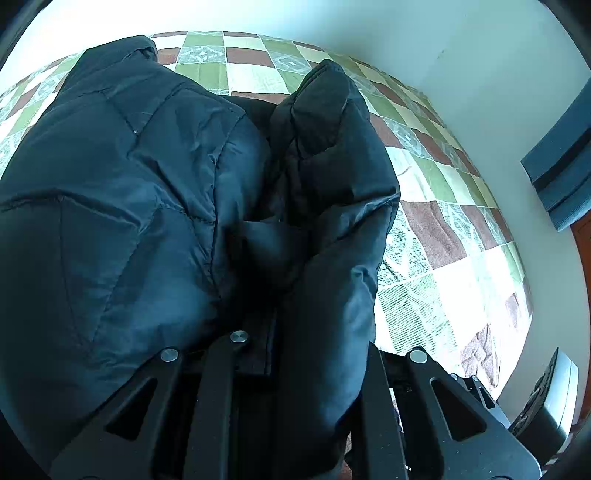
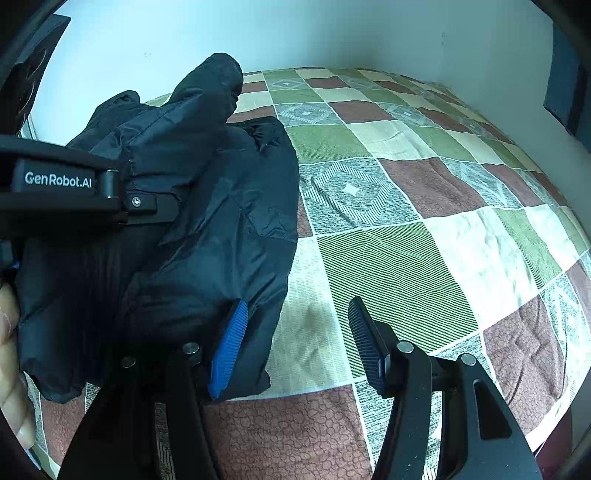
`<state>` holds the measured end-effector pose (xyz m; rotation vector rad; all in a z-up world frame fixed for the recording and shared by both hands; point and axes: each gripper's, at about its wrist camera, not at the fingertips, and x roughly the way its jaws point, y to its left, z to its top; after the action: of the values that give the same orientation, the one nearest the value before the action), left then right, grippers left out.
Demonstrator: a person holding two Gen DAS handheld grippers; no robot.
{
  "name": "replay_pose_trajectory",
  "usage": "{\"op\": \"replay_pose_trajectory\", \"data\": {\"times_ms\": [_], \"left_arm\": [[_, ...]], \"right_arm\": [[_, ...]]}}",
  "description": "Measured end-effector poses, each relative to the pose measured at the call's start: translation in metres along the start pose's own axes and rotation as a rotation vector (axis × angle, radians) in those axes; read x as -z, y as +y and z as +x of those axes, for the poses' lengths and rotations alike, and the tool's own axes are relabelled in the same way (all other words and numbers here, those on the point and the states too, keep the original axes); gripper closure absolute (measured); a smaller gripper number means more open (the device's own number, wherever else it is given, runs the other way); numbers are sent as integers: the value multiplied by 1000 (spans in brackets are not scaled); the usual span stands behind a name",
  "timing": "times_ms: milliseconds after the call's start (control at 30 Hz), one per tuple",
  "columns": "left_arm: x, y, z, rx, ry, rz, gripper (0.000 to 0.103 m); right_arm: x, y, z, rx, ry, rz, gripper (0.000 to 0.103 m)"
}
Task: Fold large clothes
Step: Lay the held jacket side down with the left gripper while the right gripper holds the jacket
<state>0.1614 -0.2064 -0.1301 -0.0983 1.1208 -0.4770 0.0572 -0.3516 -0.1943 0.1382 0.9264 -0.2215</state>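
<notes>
A dark navy puffer jacket (image 1: pixel 147 192) lies bunched on a patchwork bedspread (image 1: pixel 436 221). In the left wrist view it fills the frame and its folds drape over my left gripper (image 1: pixel 295 350), whose fingertips are buried in the fabric and clamp it. In the right wrist view the jacket (image 2: pixel 207 206) sits at the left, and the left gripper's body (image 2: pixel 74 192) reaches into it from the left edge. My right gripper (image 2: pixel 295 339) is open, its blue left pad (image 2: pixel 229 347) touching the jacket's lower edge, the right pad (image 2: pixel 365 343) over bare bedspread.
The bedspread (image 2: pixel 424 221) of green, brown, cream and grey squares stretches to the right and back. White walls (image 2: pixel 332 33) border the bed. A dark panel (image 1: pixel 561 162) hangs on the wall at right. A grey device (image 1: pixel 546 402) sits beyond the bed edge.
</notes>
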Motion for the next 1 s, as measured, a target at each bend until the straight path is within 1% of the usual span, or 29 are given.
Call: {"op": "replay_pose_trajectory", "data": {"times_ms": [167,433,567,600,633,667,800,867,1000], "left_arm": [[3,-11,4,-12,-10,5,89],[9,-26,2,-42,-33,28,87],[12,-35,-3,-58,-48,53,82],[14,-37,-6,-62,-53,61,80],[15,-40,-8,-56,-58,67,74],[16,-41,-10,-52,-61,69,72],[19,-46,-21,-57,-76,76,68],[20,-47,-32,-36,-96,70,63],[26,-51,-57,5,-136,80,61]], "right_arm": [[1,-1,-7,17,-1,0,46],[-9,-10,-33,46,-42,12,46],[-10,-10,-39,55,-49,7,46],[-10,-9,-40,57,-47,5,46],[-10,-9,-40,58,-46,4,46],[-9,-9,-41,59,-46,3,46],[-11,-9,-44,68,-51,-5,46],[-12,-9,-45,71,-52,-5,46],[-15,-7,-49,74,-58,-10,46]]}}
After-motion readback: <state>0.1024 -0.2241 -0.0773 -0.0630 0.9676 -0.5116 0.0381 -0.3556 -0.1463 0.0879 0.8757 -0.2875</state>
